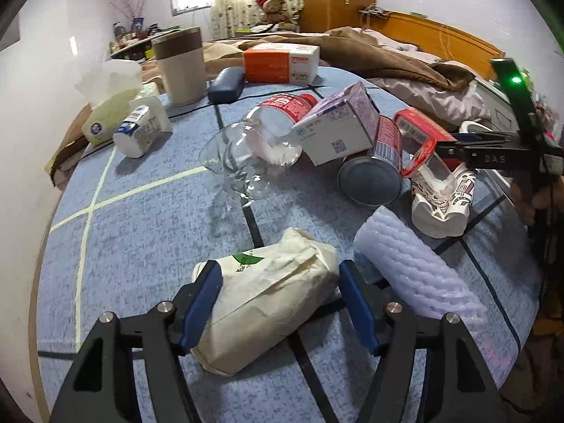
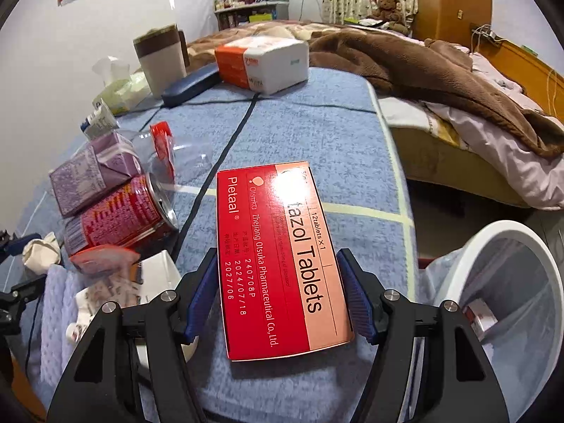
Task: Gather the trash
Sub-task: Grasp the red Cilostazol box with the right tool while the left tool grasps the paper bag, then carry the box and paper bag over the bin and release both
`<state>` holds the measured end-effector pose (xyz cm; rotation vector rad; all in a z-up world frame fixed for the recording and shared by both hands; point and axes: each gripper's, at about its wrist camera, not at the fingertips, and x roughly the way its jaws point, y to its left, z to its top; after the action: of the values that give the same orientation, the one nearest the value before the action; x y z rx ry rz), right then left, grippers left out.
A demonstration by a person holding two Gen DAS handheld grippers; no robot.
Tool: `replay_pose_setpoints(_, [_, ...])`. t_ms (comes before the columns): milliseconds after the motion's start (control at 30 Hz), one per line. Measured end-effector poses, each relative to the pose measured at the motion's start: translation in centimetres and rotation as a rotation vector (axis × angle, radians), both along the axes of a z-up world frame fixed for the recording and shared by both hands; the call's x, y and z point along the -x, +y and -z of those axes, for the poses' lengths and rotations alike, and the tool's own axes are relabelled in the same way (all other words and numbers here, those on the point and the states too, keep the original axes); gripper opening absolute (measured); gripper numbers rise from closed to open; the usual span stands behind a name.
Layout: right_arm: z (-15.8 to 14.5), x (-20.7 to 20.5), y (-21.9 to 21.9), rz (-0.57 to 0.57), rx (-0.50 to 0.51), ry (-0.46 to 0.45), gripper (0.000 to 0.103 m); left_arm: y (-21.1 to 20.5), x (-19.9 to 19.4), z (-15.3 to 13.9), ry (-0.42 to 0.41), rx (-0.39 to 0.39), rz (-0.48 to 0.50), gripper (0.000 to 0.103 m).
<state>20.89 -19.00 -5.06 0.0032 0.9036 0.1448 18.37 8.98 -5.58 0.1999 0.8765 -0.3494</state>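
Red tablet box (image 2: 282, 261) between right jaws, white bin (image 2: 521, 282) beside table edge (image 2: 405, 211)

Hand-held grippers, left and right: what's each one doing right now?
Left hand-held gripper: astride the crumpled paper bag; grip cannot be told.
Right hand-held gripper: closed on the red tablet box.

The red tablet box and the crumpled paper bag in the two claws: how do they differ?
The red tablet box is flat, stiff and glossy with sharp edges; the paper bag is soft, creased and dull cream. The box carries large printed lettering; the bag shows only a small green mark. Both sit between blue gripper pads over the blue table cover.
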Motion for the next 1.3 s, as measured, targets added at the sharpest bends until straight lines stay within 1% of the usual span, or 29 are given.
replay_pose_setpoints(33, [-0.2, 0.1, -0.1, 0.005, -0.004, -0.01, 0.067, 0.0, 0.0, -0.1, -0.005, 0.003, -0.011, 0.065])
replay_pose_setpoints(100, [-0.5, 0.6, -0.3, 0.011, -0.017, -0.024, 0.067, 0.0, 0.2, -0.5, -0.019, 0.013, -0.033, 0.062])
replay_pose_setpoints(133, [-0.6, 0.8, -0.3, 0.009, -0.022, -0.028, 0.067, 0.0, 0.4, -0.6, -0.023, 0.019, -0.039, 0.058])
replay_pose_setpoints(200, [-0.8, 1.2, -0.3, 0.002, -0.027, -0.035, 0.067, -0.3, 0.7, -0.9, -0.034, 0.027, -0.043, 0.056])
replay_pose_setpoints(300, [-1.0, 1.7, -0.5, 0.0, -0.037, -0.044, 0.067, -0.6, 0.9, -0.9, -0.036, 0.017, -0.057, 0.048])
replay_pose_setpoints(367, [-1.0, 2.0, -0.6, 0.005, -0.045, -0.048, 0.067, -0.7, 1.2, -0.9, -0.041, 0.017, -0.066, 0.048])
replay_pose_setpoints(400, [-1.1, 2.2, -0.6, 0.003, -0.048, -0.05, 0.067, -0.7, 1.2, -0.8, -0.037, 0.02, -0.055, 0.048])
replay_pose_setpoints(467, [-1.2, 2.5, -0.6, 0.001, -0.051, -0.055, 0.067, -0.4, 1.3, -1.0, -0.043, 0.023, -0.063, 0.049])
replay_pose_setpoints(500, [-1.2, 2.7, -0.7, 0.0, -0.052, -0.057, 0.067, -0.1, 1.3, -1.1, -0.041, 0.034, -0.068, 0.052])
replay_pose_setpoints(533, [-1.3, 2.8, -0.7, 0.0, -0.053, -0.058, 0.067, 0.1, 1.3, -1.2, -0.042, 0.03, -0.072, 0.06])
replay_pose_setpoints(567, [-1.3, 2.9, -0.8, 0.001, -0.055, -0.059, 0.067, 0.2, 1.4, -1.2, -0.047, 0.014, -0.082, 0.064])
replay_pose_setpoints(600, [-1.3, 3.1, -0.8, 0.0, -0.056, -0.06, 0.067, 0.4, 1.4, -1.1, -0.046, -0.006, -0.09, 0.073])
replay_pose_setpoints(633, [-1.4, 3.2, -0.8, -0.001, -0.057, -0.062, 0.067, 0.5, 1.3, -0.9, -0.029, -0.018, -0.088, 0.079])
replay_pose_setpoints(767, [-1.6, 3.4, -0.9, 0.003, -0.064, -0.072, 0.067, 1.4, 1.4, 0.3, 0.017, -0.022, -0.095, 0.081])
replay_pose_setpoints(800, [-1.7, 3.5, -0.9, 0.002, -0.067, -0.074, 0.067, 1.5, 1.5, 0.6, 0.025, -0.036, -0.091, 0.081])
replay_pose_setpoints(900, [-1.8, 3.7, -0.7, -0.007, -0.065, -0.076, 0.067, 1.4, 2.0, 0.6, 0.013, -0.059, -0.09, 0.081])
replay_pose_setpoints(1000, [-1.9, 3.9, -0.8, -0.005, -0.068, -0.08, 0.067, 1.5, 2.1, 0.7, 0.039, -0.036, -0.095, 0.078])
replay_pose_setpoints(1067, [-2.0, 4.2, -0.9, 0.001, -0.074, -0.085, 0.067, 1.4, 2.3, 0.6, 0.034, -0.035, -0.099, 0.069])
replay_pose_setpoints(1100, [-2.1, 4.4, -0.9, 0.001, -0.077, -0.088, 0.067, 1.1, 2.6, 0.3, 0.023, -0.043, -0.091, 0.061])
replay_pose_setpoints(1133, [-2.1, 4.5, -1.0, 0.003, -0.076, -0.089, 0.067, 0.8, 2.7, 0.3, 0.023, -0.047, -0.08, 0.055])
replay_pose_setpoints(1167, [-2.2, 4.6, -1.0, 0.004, -0.075, -0.092, 0.067, 0.5, 2.8, 0.2, 0.023, -0.05, -0.076, 0.054])
replay_pose_setpoints(1233, [-2.4, 5.0, -1.1, 0.005, -0.076, -0.101, 0.067, 0.0, 3.0, 0.1, 0.021, -0.058, -0.071, 0.046])
replay_pose_setpoints(1300, [-2.7, 5.3, -1.2, 0.009, -0.079, -0.112, 0.067, -0.2, 3.2, -0.2, 0.015, -0.036, -0.067, 0.04])
